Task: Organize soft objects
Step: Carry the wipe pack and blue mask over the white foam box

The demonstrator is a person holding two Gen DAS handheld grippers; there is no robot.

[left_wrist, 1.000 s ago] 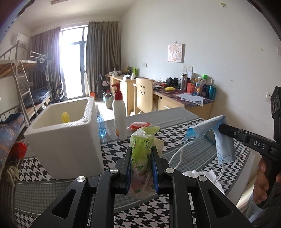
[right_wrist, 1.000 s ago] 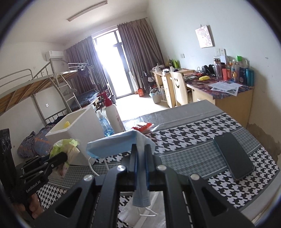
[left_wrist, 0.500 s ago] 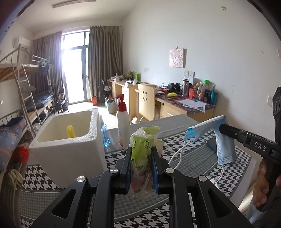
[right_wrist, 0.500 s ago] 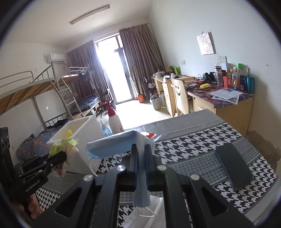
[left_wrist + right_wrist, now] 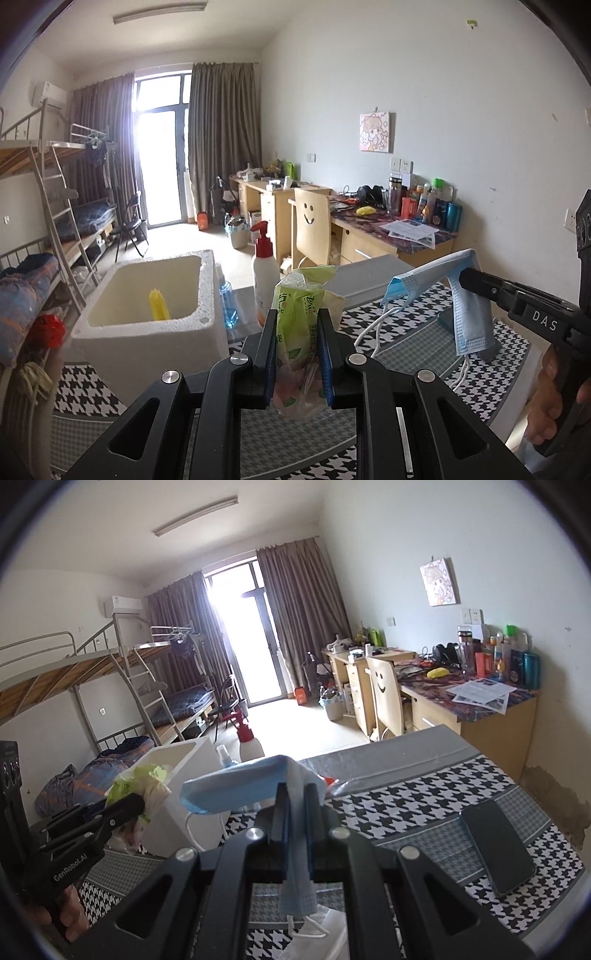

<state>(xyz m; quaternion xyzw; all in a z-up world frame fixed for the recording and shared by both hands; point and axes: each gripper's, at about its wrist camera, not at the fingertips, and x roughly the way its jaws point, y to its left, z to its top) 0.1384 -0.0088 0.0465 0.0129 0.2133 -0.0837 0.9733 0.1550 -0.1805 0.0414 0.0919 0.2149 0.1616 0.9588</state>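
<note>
My left gripper (image 5: pixel 297 350) is shut on a green tissue pack (image 5: pixel 297 325), held in the air above the houndstooth table (image 5: pixel 85 387). From the right wrist view the same pack (image 5: pixel 142 779) shows at the left in that gripper (image 5: pixel 138 806). My right gripper (image 5: pixel 296 830) is shut on a blue face mask (image 5: pixel 240 786); the mask drapes over the fingers with white ear loops hanging below. In the left wrist view the mask (image 5: pixel 469 314) hangs from the right gripper (image 5: pixel 461 277) at the right. A white foam box (image 5: pixel 147 314) stands open at the left, with a yellow object (image 5: pixel 159 304) inside.
A pump bottle (image 5: pixel 264 273) with a red top and a small blue bottle (image 5: pixel 227 306) stand behind the box. A dark phone (image 5: pixel 496 845) lies on the table at the right. A hand (image 5: pixel 550 402) grips the right tool. Desks, a chair and a bunk bed stand beyond.
Both grippers have risen a little with the tissue pack and the mask still held; the table and foam box sit lower in both views.
</note>
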